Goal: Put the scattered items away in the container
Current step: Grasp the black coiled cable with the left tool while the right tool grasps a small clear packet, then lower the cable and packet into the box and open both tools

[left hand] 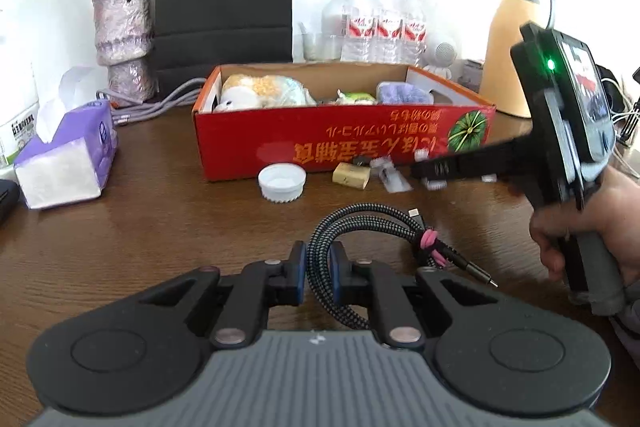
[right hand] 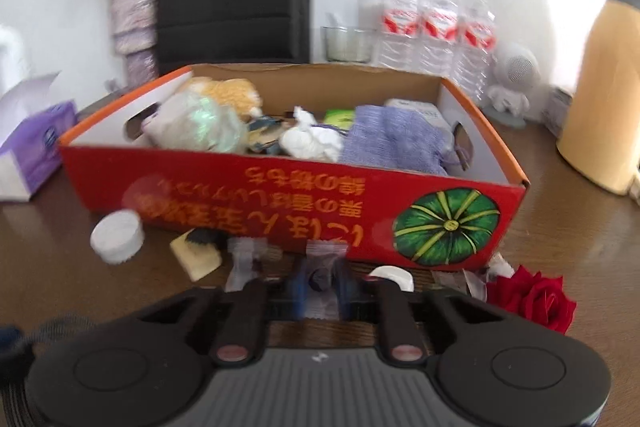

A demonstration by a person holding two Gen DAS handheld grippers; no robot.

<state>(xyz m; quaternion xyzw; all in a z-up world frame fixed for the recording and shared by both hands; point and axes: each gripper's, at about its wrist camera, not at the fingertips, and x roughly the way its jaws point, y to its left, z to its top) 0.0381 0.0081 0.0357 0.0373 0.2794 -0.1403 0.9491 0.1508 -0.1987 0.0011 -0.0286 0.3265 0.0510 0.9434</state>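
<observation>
While both grippers sit low over the wooden table, left gripper is clamped on a loop of the braided charging cable, which lies on the table with a pink tie round the coil. Right gripper is pinched on a clear-wrapped sweet just in front of the red cardboard box. White cap and yellow eraser-like block lie beside the box front, red fabric rose near its right corner.

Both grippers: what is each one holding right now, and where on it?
Left gripper: shut on the braided cable, at the bend of its coil. Right gripper: shut on a small clear-wrapped packet, near its middle; blur hides detail.
</observation>
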